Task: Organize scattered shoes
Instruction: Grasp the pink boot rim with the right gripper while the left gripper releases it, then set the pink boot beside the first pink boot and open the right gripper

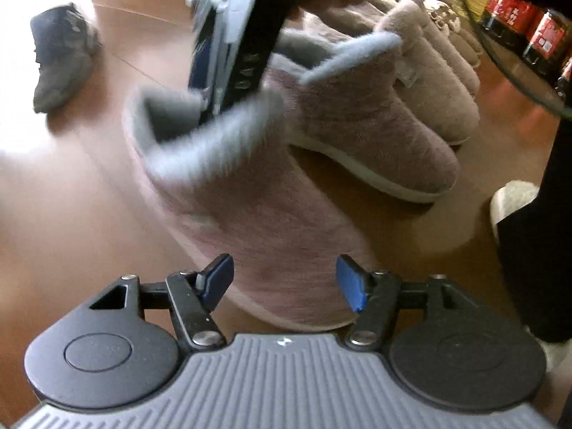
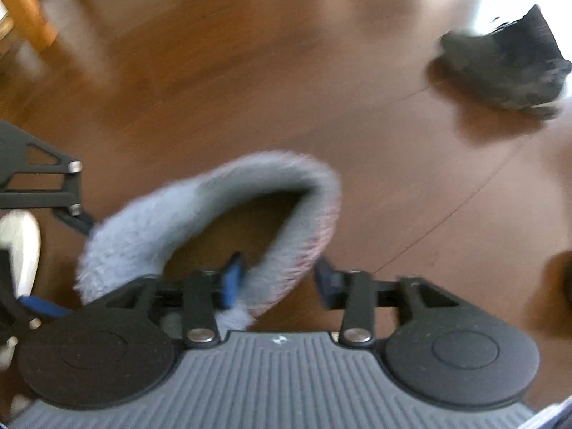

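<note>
Pink fleece with a grey fluffy cuff makes up the ankle-high slipper boot that is sitting on the brown wooden floor, just beside its matching pink boot at the near end of a row of pale fluffy slippers. The right gripper is reaching into the boot's collar: one blue pad is sitting inside the opening, the other outside, with the grey cuff between them. The jaws are standing apart, and whether the pads are pressing the cuff cannot be told through the blur. The left gripper is hovering over the boot's toe, its jaws parted and gripping nothing. A dark grey sneaker is lying well apart on the floor. Red packages are standing at the far right.
</note>
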Action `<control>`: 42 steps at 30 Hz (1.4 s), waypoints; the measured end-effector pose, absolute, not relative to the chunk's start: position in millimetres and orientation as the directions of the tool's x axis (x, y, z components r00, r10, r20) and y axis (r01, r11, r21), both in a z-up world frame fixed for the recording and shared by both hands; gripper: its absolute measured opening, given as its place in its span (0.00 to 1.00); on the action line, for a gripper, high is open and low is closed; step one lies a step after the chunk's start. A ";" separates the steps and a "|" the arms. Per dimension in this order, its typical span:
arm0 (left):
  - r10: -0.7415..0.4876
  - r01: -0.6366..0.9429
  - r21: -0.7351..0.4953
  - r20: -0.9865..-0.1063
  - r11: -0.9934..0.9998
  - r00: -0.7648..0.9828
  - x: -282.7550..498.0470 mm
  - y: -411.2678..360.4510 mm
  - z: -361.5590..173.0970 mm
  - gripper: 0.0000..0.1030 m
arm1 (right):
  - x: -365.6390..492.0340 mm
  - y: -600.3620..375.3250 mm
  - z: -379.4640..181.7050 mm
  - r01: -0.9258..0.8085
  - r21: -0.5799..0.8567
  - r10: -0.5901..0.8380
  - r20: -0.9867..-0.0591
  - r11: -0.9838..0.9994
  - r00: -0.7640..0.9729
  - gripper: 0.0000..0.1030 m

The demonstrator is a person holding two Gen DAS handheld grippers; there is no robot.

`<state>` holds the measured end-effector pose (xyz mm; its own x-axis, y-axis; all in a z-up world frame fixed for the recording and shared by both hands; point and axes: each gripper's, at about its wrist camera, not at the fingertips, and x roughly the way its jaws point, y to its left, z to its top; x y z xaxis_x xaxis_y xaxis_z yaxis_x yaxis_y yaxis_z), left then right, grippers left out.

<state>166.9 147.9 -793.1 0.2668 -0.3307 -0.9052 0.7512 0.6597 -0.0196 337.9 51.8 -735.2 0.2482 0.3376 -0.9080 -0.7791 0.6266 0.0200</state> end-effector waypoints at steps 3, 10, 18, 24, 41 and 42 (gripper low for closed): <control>-0.303 0.678 -0.001 -0.895 0.735 0.327 203.8 177.3 -790.4 0.63 | 307.9 21.8 -707.0 -0.671 0.176 0.466 -0.840 0.720 0.279 0.68; -0.276 0.655 0.039 -0.886 0.755 0.371 265.8 183.7 -818.7 0.63 | 216.4 8.9 -729.5 -0.633 0.200 0.452 -0.852 0.748 0.265 0.73; -0.230 0.778 0.149 -0.906 0.610 0.354 246.6 152.1 -853.3 0.58 | 181.0 48.6 -757.7 -0.676 -0.030 0.390 -0.797 0.737 0.460 0.77; -0.247 0.812 0.154 -0.906 0.563 0.343 236.4 138.1 -851.7 0.57 | 160.3 42.2 -755.7 -0.697 -0.053 0.358 -0.828 0.715 0.431 0.65; -0.334 0.849 0.067 -0.901 0.523 0.278 216.9 110.6 -846.1 0.59 | 144.9 2.3 -744.2 -0.657 -0.006 0.332 -0.860 0.754 0.388 0.66; -0.341 0.848 0.055 -0.900 0.527 0.271 214.7 114.4 -844.1 0.59 | 146.9 1.6 -743.7 -0.664 0.002 0.339 -0.861 0.748 0.380 0.62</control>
